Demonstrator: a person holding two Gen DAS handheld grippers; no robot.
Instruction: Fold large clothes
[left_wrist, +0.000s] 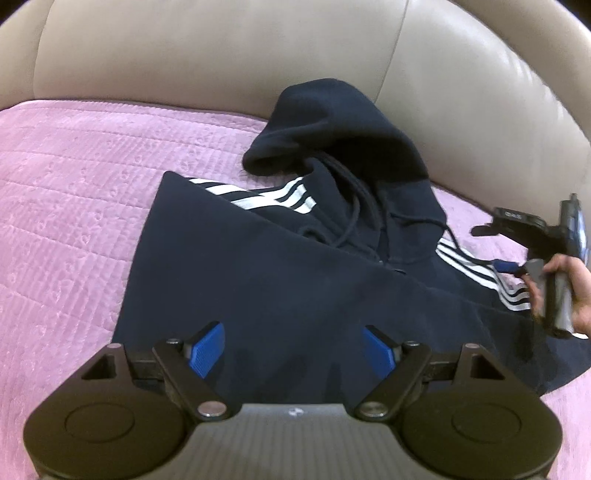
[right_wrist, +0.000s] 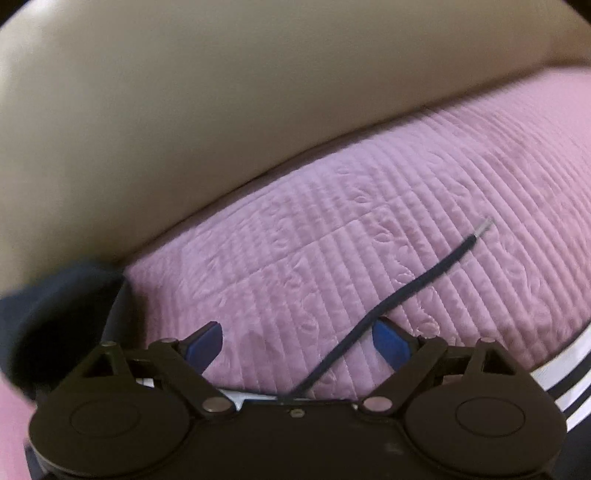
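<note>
L wrist: down over hoodie (left_wrist: 280, 266) | R wrist: close on quilt (right_wrist: 369, 229) | share both

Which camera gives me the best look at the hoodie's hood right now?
The left wrist view: the hood lies whole against the sofa back, above the striped shoulders. The right wrist view shows only a dark blurred patch of hoodie at its left edge.

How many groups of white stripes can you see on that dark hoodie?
2. One striped band lies near the top of the hoodie, just below the hood. The other band runs along the sleeve at the right, by the hand. Folds may hide more.
</note>
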